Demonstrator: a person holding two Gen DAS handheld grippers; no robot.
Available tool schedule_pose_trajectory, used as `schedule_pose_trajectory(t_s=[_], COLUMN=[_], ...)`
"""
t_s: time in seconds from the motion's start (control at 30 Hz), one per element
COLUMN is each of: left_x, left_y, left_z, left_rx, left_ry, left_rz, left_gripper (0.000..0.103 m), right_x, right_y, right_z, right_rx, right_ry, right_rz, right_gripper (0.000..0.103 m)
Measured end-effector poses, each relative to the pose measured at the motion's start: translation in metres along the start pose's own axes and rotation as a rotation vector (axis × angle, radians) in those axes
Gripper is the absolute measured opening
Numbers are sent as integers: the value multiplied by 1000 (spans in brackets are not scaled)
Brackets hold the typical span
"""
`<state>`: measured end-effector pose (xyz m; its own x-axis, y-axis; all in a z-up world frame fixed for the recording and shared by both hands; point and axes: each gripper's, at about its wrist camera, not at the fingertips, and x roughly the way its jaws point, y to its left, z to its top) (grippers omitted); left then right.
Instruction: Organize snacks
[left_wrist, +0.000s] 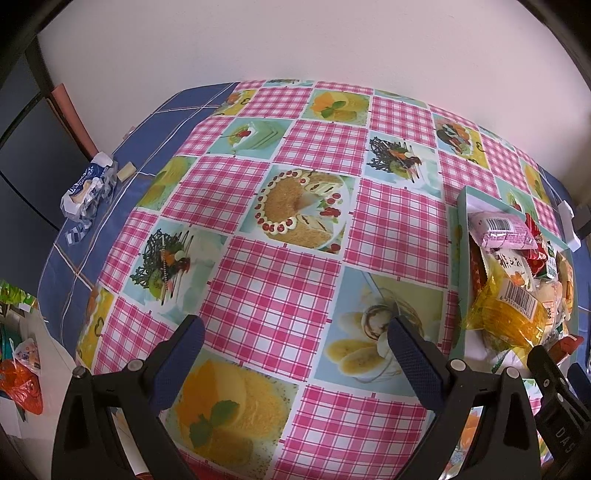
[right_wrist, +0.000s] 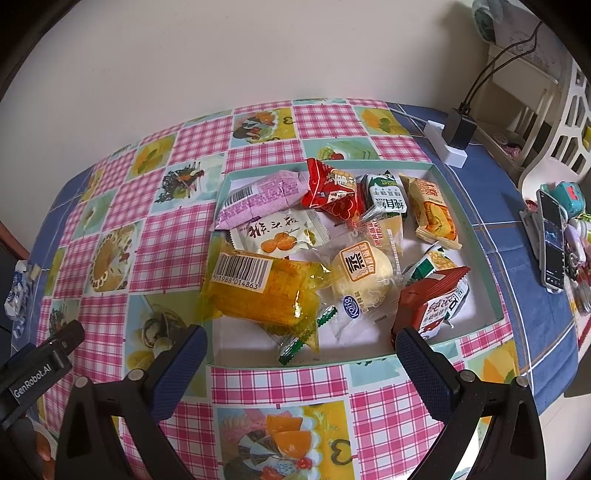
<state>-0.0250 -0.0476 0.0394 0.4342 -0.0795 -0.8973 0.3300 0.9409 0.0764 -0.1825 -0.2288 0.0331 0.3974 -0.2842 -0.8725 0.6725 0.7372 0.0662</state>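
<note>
Where snacks (right_wrist: 295, 258) lie, beyond right fingers (right_wrist: 184, 354), box (right_wrist: 476, 236)

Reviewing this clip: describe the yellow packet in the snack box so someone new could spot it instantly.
On the pink checked tablecloth sits a shallow teal-rimmed box full of wrapped snacks. At its near left corner lies the yellow packet, overhanging the rim. Unlike its neighbours, it is see-through golden plastic with a large white barcode label.

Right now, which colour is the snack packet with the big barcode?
The barcode packet is clear yellow; the right wrist view shows it best.
</note>
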Motion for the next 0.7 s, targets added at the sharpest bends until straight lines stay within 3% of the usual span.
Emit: schedule_pose_trajectory(t_s=[0.7], left_x=[0], left_y=[0], left_z=[0], left_rx=[-7], left_ry=[2], left_rz=[0], left_gripper=[99], right_x=[1], right_y=[2], right_z=[0], right_rx=[-7], right_ry=[4], right_rz=[-1], right_gripper=[103])
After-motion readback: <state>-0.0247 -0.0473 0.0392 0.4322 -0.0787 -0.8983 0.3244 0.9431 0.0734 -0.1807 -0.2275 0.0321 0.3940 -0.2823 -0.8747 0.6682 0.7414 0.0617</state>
